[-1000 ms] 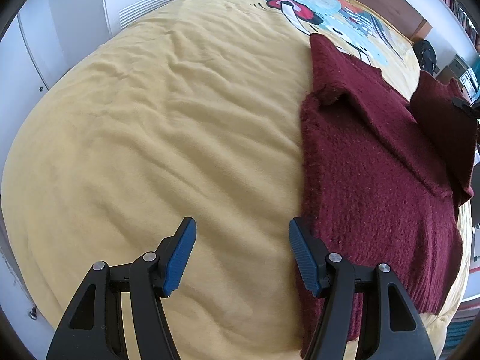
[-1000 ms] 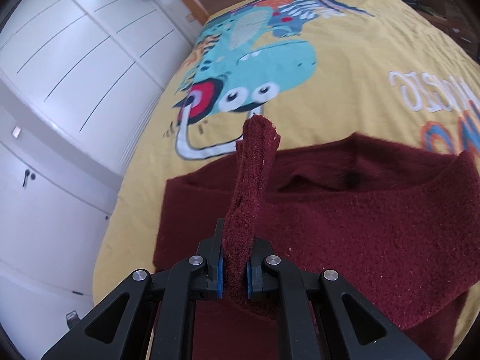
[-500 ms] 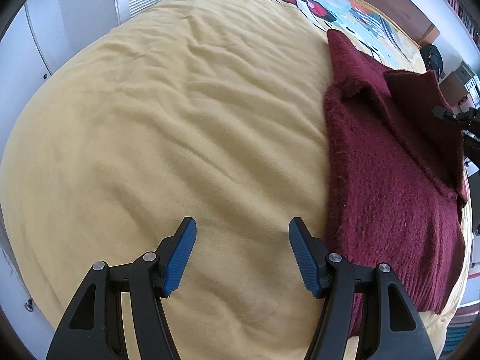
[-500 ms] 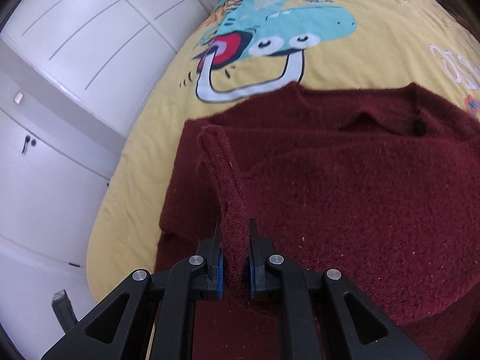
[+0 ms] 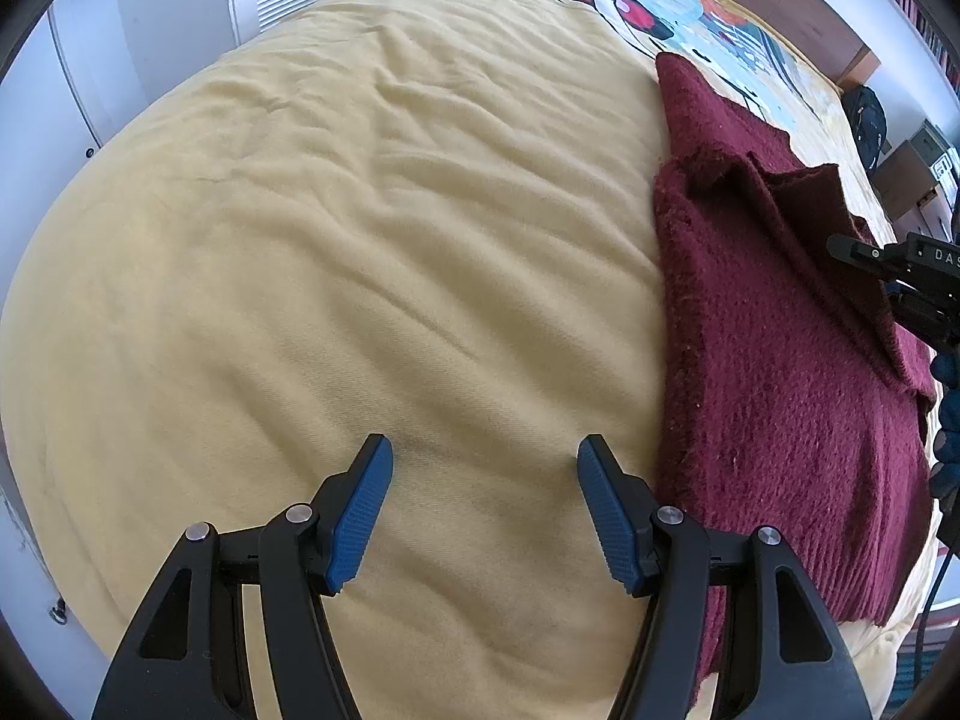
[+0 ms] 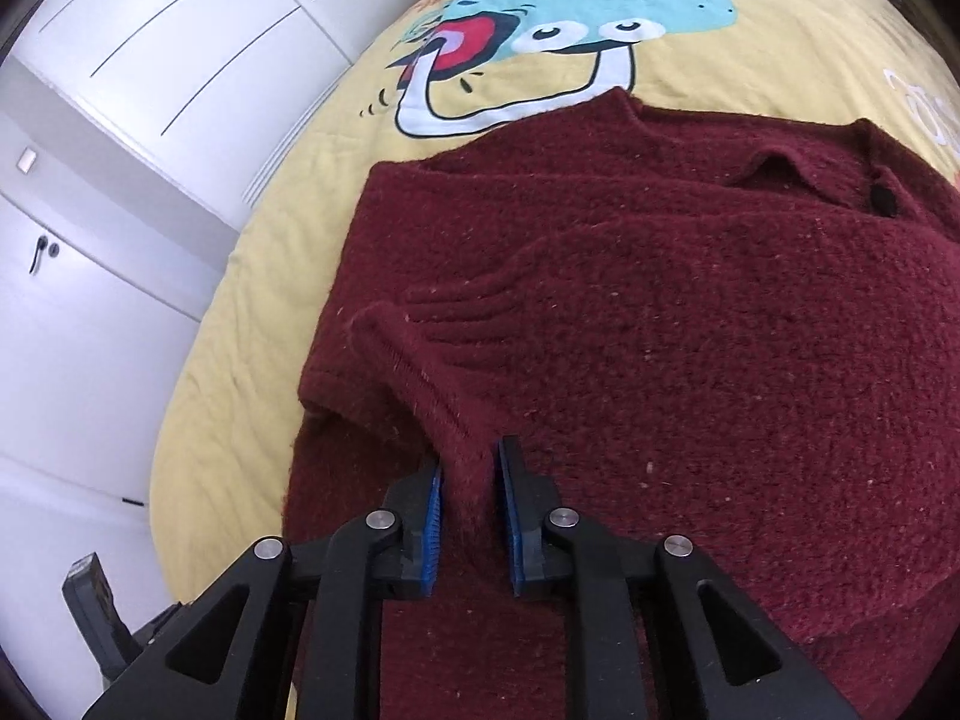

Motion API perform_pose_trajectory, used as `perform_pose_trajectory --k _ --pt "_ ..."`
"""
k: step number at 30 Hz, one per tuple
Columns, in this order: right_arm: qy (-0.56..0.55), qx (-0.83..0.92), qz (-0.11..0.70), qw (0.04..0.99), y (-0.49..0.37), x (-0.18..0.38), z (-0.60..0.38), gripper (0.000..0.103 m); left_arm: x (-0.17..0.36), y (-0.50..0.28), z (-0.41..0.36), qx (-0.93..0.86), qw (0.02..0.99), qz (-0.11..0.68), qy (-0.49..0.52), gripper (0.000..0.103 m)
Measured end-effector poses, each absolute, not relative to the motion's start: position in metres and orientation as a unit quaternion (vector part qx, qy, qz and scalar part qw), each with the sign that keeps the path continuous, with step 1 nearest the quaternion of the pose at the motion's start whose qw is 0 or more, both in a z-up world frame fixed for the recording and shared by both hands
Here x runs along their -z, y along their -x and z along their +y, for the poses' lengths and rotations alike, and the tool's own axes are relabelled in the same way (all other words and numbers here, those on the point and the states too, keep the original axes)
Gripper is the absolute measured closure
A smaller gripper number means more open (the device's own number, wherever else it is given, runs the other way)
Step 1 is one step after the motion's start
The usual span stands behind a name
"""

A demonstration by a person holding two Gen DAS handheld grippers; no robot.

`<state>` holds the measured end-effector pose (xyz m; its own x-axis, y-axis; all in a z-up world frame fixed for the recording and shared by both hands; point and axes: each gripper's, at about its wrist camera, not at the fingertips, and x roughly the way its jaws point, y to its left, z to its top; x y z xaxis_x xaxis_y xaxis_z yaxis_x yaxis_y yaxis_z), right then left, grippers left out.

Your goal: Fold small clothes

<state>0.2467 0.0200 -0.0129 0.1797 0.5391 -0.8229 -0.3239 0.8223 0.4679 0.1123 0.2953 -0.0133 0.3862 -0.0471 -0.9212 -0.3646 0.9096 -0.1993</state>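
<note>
Right tool (image 6: pixel 469 516) jaws are opening around the folded sleeve of the dark red knitted sweater (image 6: pixel 690 324) on the yellow printed bedspread (image 6: pixel 252 360). Left tool (image 5: pixel 485 510) hovers open and empty beside it.

Under my claws is a bed (image 5: pixel 360 240) spread with a rumpled yellow blanket (image 6: pixel 252 312) that bears a cartoon print (image 6: pixel 570 30). Directly on the blanket lies a maroon sweater (image 6: pixel 690 330), just beside the print, its collar nearest it.
</note>
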Motion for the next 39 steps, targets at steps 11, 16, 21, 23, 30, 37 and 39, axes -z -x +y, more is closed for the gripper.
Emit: perform_pose_trajectory --k 11,16,21,23,30,37,39 --pt "-0.069 -0.302 0.577 0.755 -0.233 0.016 0.044 0.062 0.013 -0.112 0.296 -0.098 0.811 0.545 0.189 0.045" --pt "-0.059 -0.321 0.571 0.753 -0.221 0.007 0.049 0.062 0.011 -0.113 0.295 -0.1 0.812 0.543 0.186 0.045" --pt "-0.05 -0.308 0.544 0.779 -0.221 -0.015 0.028 0.062 0.005 -0.115 0.289 -0.098 0.816 0.54 0.18 0.045" --pt "-0.034 -0.286 0.531 0.797 -0.226 -0.022 0.014 0.062 0.003 -0.118 0.285 -0.095 0.818 0.539 0.177 0.045" --pt "0.007 -0.194 0.519 0.833 -0.246 -0.013 -0.046 0.062 0.001 -0.128 0.267 -0.09 0.827 0.532 0.158 0.045" --pt "0.025 -0.165 0.548 0.82 -0.237 0.029 -0.067 0.058 0.0 -0.133 0.257 -0.09 0.831 0.527 0.153 0.045" --pt "0.03 -0.17 0.543 0.822 -0.228 0.032 -0.061 0.053 -0.002 -0.134 0.254 -0.086 0.834 0.525 0.147 0.045"
